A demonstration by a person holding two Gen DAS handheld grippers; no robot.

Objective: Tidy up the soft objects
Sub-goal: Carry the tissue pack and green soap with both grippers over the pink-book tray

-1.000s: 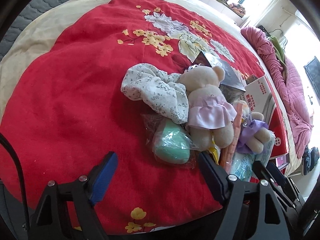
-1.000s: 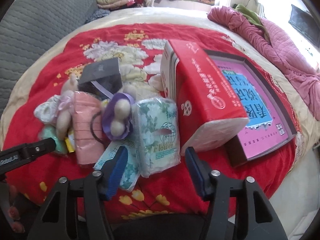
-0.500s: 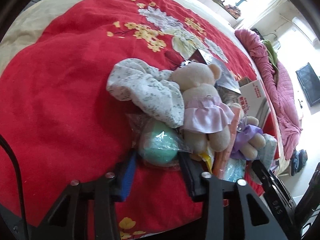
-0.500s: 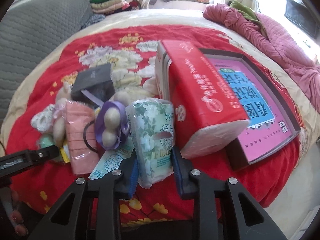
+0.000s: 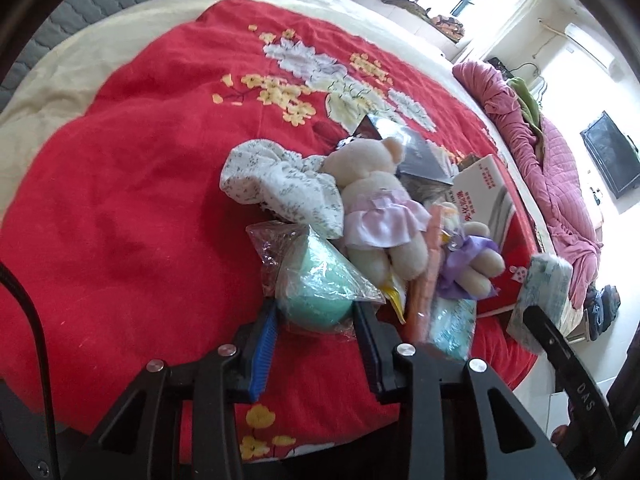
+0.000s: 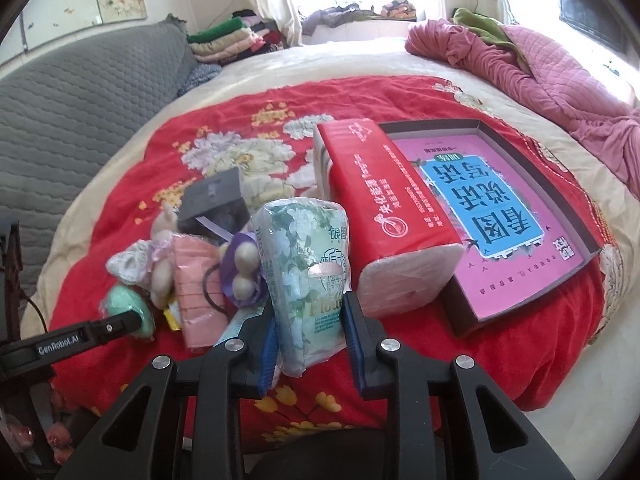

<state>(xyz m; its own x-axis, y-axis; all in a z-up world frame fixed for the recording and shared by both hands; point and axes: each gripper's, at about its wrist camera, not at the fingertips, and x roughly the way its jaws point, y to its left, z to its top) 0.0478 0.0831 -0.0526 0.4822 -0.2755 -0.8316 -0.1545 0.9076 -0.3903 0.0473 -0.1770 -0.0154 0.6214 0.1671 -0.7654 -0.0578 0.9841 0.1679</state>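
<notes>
- The left gripper (image 5: 316, 316) is clamped on a mint-green ball in a clear bag (image 5: 314, 292) at the near left edge of the pile; the right gripper (image 6: 308, 320) pinches a flower-printed tissue pack (image 6: 308, 256), its jaws having just closed.
- Only the right wrist view shows the open box with a pink and blue book (image 6: 504, 216), beside the red tissue brick (image 6: 384, 204).
- Only the left view shows the bear in a pink skirt (image 5: 376, 208) clearly.
- All of it lies on a red flowered blanket (image 5: 132, 184); a grey quilted couch (image 6: 80, 108) stands far left.
</notes>
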